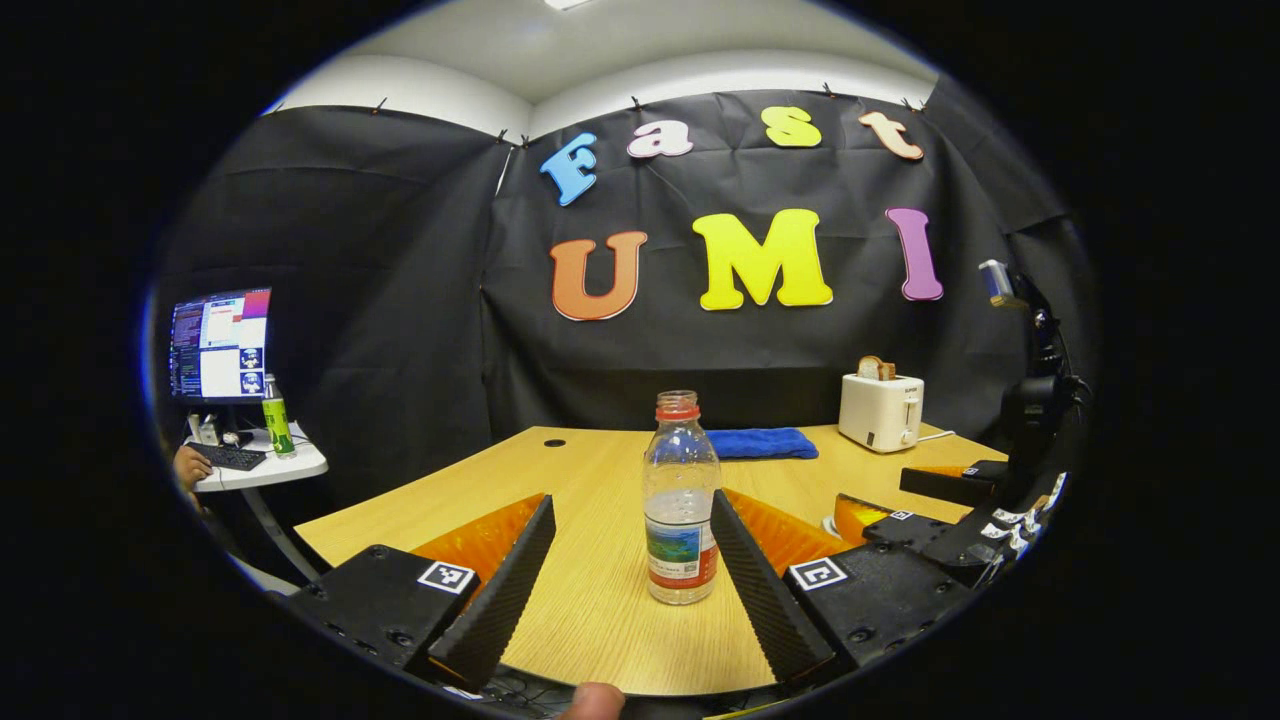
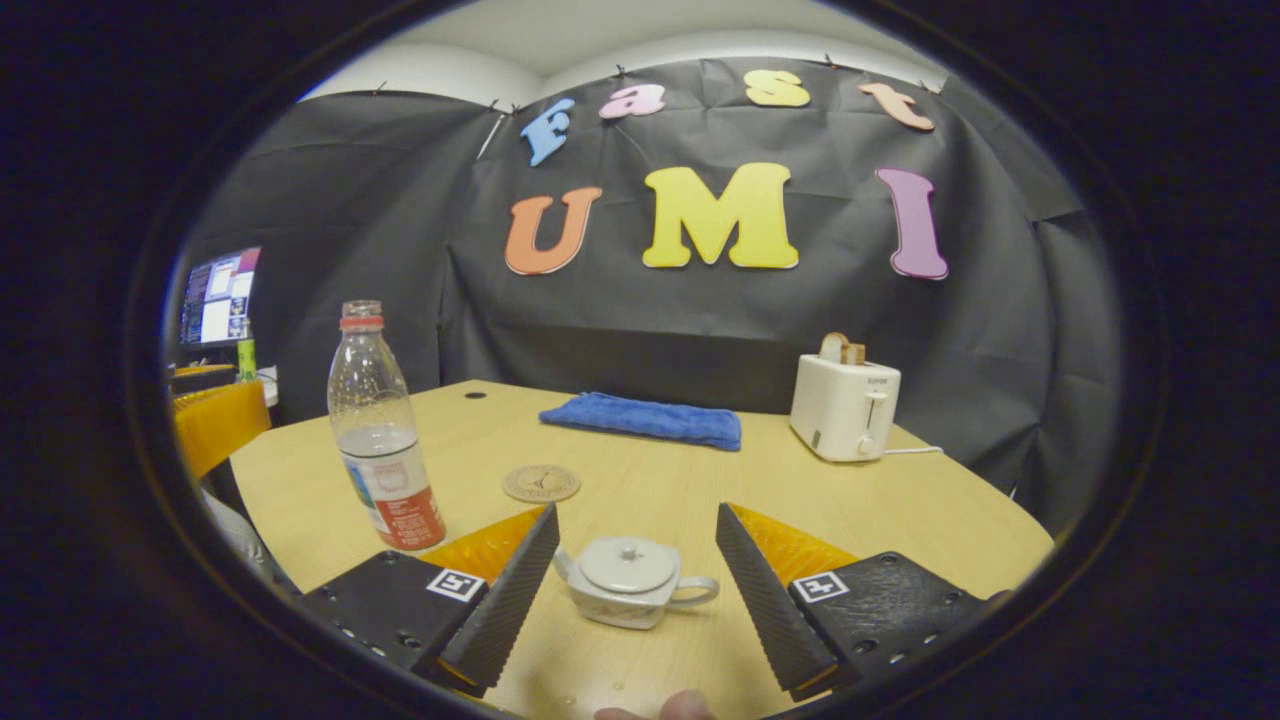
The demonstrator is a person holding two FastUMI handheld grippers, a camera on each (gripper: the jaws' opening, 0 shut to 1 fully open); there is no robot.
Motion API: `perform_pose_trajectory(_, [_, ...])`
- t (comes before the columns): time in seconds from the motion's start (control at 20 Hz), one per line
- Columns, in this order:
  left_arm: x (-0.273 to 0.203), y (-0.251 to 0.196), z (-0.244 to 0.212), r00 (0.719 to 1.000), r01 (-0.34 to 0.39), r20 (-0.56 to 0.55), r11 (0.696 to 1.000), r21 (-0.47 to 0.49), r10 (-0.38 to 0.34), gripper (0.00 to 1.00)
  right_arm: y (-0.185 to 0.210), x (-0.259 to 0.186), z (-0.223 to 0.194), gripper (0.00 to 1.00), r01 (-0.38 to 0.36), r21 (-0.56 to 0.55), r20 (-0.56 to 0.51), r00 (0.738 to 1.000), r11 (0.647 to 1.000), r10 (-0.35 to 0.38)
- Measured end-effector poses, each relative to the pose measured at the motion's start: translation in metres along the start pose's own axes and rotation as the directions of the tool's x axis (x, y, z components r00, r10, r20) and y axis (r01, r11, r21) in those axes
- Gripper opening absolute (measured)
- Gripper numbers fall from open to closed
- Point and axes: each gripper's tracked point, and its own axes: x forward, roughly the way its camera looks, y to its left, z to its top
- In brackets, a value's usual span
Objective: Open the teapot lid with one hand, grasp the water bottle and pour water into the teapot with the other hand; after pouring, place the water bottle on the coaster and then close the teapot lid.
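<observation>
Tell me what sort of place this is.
Likely a staged recording booth, not a home kitchen: black cloth wall behind a wooden table set with a toaster and teapot, with a monitor on a side desk.

Cloth-walled lab booth, monitor, wooden table.

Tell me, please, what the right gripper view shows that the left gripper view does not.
The right gripper view brings in the teapot, lid on, low between the right tool's open fingers, and the round coaster beyond it. The left gripper view brings in a hand at a keyboard and a dark stand at the right edge. Both share the upright water bottle, the blue towel, the toaster, the monitor and the wooden table.
</observation>
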Motion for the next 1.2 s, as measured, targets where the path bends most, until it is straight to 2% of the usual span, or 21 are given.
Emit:
perform_pose_trajectory(0.25, [0.003, 0.009, -0.005, 1.0, -0.013, -0.01, 1.0, -0.013, 0.013, 0.98, 0.007, 0.016, -0.008, 0.94, -0.014, -0.012, -0.037, 0.999, 1.0, 0.013])
perform_pose_trajectory(0.3, [0.002, 0.011, -0.006, 1.0, -0.015, -0.013, 1.0, -0.015, 0.015, 0.98, 0.008, 0.017, -0.01, 0.77, -0.018, -0.011, -0.045, 0.999, 1.0, 0.018])
perform_pose_trajectory(0.35, [0.003, 0.013, -0.006, 1.0, -0.018, -0.015, 1.0, -0.017, 0.017, 0.98, 0.008, 0.02, -0.012, 0.73, -0.015, -0.013, -0.053, 0.998, 1.0, 0.015])
perform_pose_trajectory(0.45, [0.004, 0.014, -0.009, 1.0, -0.022, -0.02, 1.0, -0.019, 0.021, 0.98, 0.006, 0.022, -0.016, 0.51, -0.009, -0.019, -0.066, 0.998, 1.0, 0.008])
perform_pose_trajectory(0.5, [0.005, 0.014, -0.01, 1.0, -0.023, -0.022, 1.0, -0.021, 0.023, 0.98, 0.008, 0.023, -0.014, 0.45, -0.017, -0.02, -0.06, 0.998, 1.0, 0.016])
perform_pose_trajectory(0.55, [0.006, 0.016, -0.011, 0.999, -0.02, -0.025, 1.0, -0.023, 0.02, 0.98, 0.005, 0.025, -0.013, 0.45, -0.013, -0.009, -0.059, 0.998, 1.0, 0.012])
perform_pose_trajectory(0.6, [0.007, 0.015, -0.013, 1.0, -0.017, -0.026, 1.0, -0.025, 0.017, 0.98, 0.006, 0.025, -0.013, 0.3, -0.015, 0.001, -0.059, 0.998, 1.0, 0.015])
perform_pose_trajectory(0.65, [0.007, 0.012, -0.014, 1.0, -0.011, -0.029, 1.0, -0.027, 0.01, 0.98, 0.007, 0.025, -0.016, 0.24, -0.022, 0.0, -0.066, 0.998, 1.0, 0.022])
perform_pose_trajectory(0.7, [0.007, 0.01, -0.015, 1.0, -0.003, -0.029, 1.0, -0.028, 0.002, 0.98, 0.0, 0.023, -0.014, 0.24, -0.008, -0.01, -0.052, 0.999, 1.0, 0.007])
perform_pose_trajectory(0.75, [0.01, 0.008, -0.016, 1.0, 0.007, -0.029, 1.0, -0.029, -0.008, 0.98, -0.002, 0.032, -0.014, 0.19, -0.011, -0.005, -0.056, 0.998, 1.0, 0.011])
perform_pose_trajectory(0.8, [0.011, 0.004, -0.018, 0.999, 0.022, -0.03, 0.999, -0.034, -0.023, 0.98, 0.0, 0.028, -0.015, 0.02, -0.015, -0.005, -0.059, 0.998, 1.0, 0.015])
perform_pose_trajectory(0.95, [0.02, -0.01, -0.037, 0.993, 0.087, -0.069, 0.993, -0.08, -0.092, 0.98, 0.0, 0.028, -0.014, 0.02, -0.028, -0.008, -0.056, 0.998, 1.0, 0.028])
perform_pose_trajectory(1.2, [0.029, -0.019, -0.063, 0.98, 0.124, -0.138, 0.982, -0.143, -0.144, 0.98, 0.0, 0.027, -0.007, 0.0, -0.047, -0.034, -0.03, 0.998, 0.998, 0.046])
